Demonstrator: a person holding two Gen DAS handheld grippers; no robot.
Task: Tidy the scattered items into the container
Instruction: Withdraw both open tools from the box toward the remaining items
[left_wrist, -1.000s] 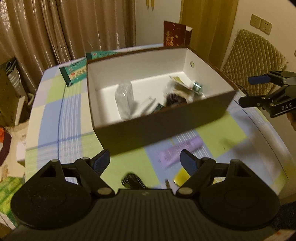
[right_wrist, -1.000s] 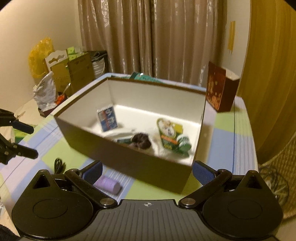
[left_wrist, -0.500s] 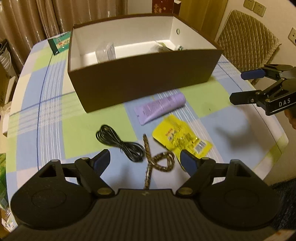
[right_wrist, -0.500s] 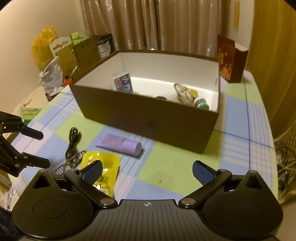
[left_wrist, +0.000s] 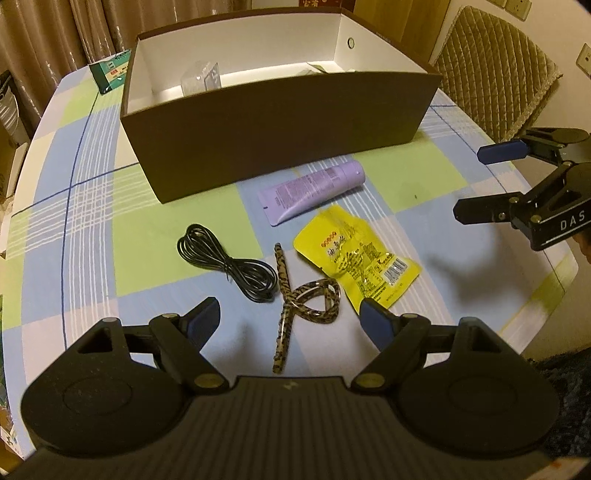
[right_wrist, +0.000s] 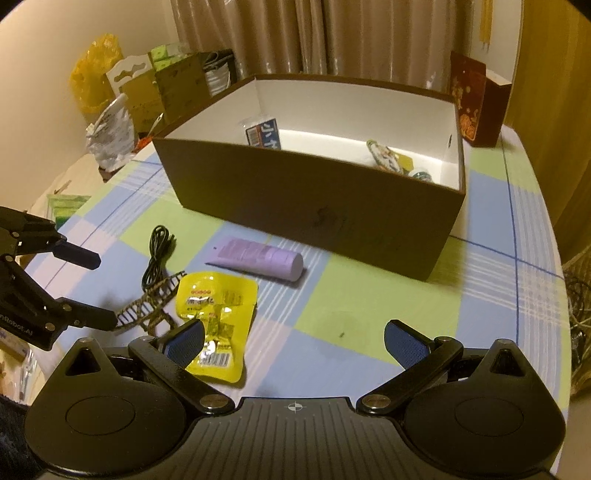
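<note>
In the left wrist view, the left gripper (left_wrist: 289, 320) hung with its jaws spread wide and empty above the leopard-print band (left_wrist: 295, 301), whose twisted loop lay just beside the black cable (left_wrist: 229, 260) on one side and touching or overlapping the yellow packet (left_wrist: 356, 260) on the other; a closing pinch there could easily have snagged the cable or dragged the packet corner along. The purple tube (left_wrist: 312, 188) lay near the brown box (left_wrist: 280, 129), whose tall near wall any lifted item would have had to clear or else knock against. In the right wrist view, the right gripper (right_wrist: 293, 341) was likewise released and holding nothing, its left finger over the lower part of the yellow packet (right_wrist: 216, 312); the flat, slick foil would probably slide rather than lift. The left gripper (right_wrist: 83, 290) hovered close by, so the two tools risked colliding over the same cluster.
</note>
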